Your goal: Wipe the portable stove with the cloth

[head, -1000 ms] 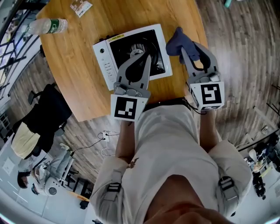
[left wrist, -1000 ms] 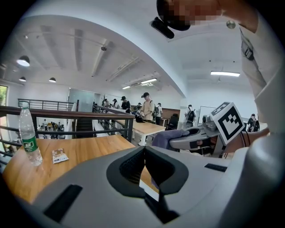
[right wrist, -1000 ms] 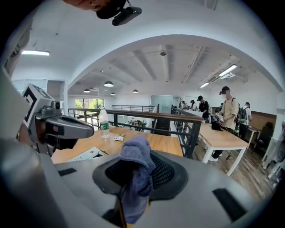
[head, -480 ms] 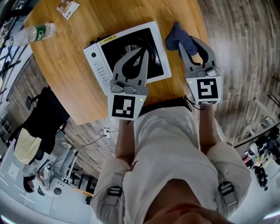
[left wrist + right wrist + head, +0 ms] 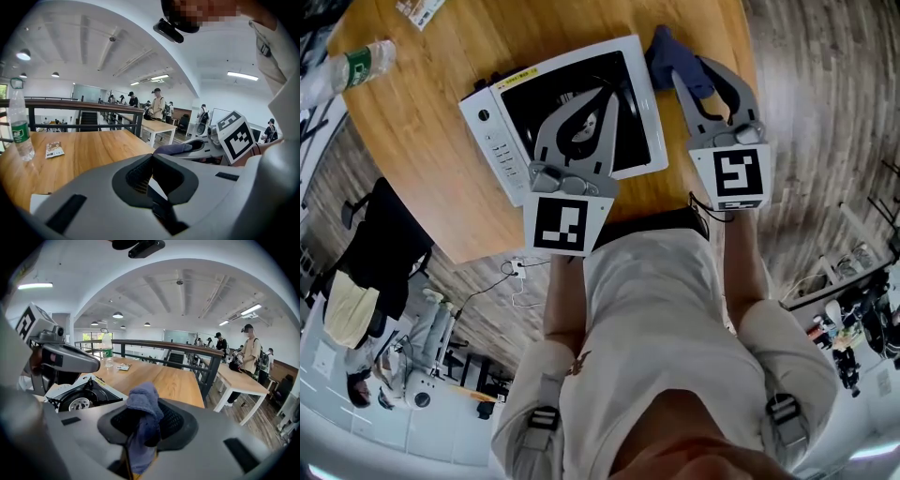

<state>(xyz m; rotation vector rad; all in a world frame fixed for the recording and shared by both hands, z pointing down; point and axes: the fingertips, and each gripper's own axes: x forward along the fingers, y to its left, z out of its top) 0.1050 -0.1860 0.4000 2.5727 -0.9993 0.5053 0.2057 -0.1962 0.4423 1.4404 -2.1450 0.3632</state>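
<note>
The portable stove [image 5: 497, 141] is white with a black top and sits on the round wooden table [image 5: 412, 187]. My left gripper [image 5: 613, 92] hangs over the stove's black top, its jaws shut with nothing between them. Just off the stove's right edge, my right gripper [image 5: 686, 67] is shut on a blue cloth [image 5: 667, 54]. In the right gripper view the cloth [image 5: 143, 404] bunches up between the jaws, with the stove's burner [image 5: 78, 402] to the left. The left gripper view shows the cloth [image 5: 173, 149] sticking out of the right gripper.
A plastic water bottle [image 5: 356, 61] lies near the table's far left edge, and a small packet [image 5: 417, 9] lies beyond it. The table's near edge runs just under both grippers. Railings, other tables and people stand farther off.
The head view has shifted, so the stove sits lower left in frame. The right gripper has carried the cloth slightly farther along the stove's right side. The left gripper stays over the stove.
</note>
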